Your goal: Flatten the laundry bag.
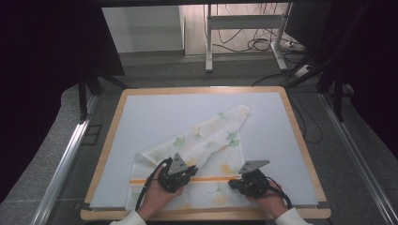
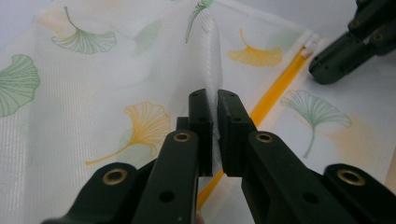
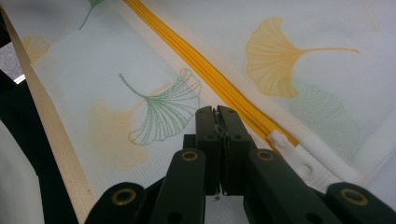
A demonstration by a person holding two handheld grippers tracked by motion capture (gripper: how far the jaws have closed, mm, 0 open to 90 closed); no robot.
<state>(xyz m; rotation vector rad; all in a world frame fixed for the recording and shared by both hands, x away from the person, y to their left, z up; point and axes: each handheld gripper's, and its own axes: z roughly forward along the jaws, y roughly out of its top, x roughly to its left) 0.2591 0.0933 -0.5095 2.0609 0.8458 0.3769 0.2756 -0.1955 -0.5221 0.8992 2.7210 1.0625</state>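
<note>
One mesh laundry bag (image 1: 197,140) with ginkgo-leaf print, one orange zipper (image 1: 206,179), lying lower centre of table (image 1: 141,108). Two tongs. Left tongs (image 2: 215,105) clamped on raised fold of mesh. Right tongs (image 3: 217,116) pressed together on small metal zipper pull (image 3: 215,117). Both hands enter from bottom edge, tongs pointing toward each other along zipper.

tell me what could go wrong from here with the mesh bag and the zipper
The left gripper pinches just a thin ridge of the mesh bag; a harder lift might let the fabric slip out or snag.

The right gripper is shut on something small and metallic, likely the zipper pull, near the end of the yellow zipper. If the hands pull unevenly, the slider could jam or the pull could slip free.
</note>
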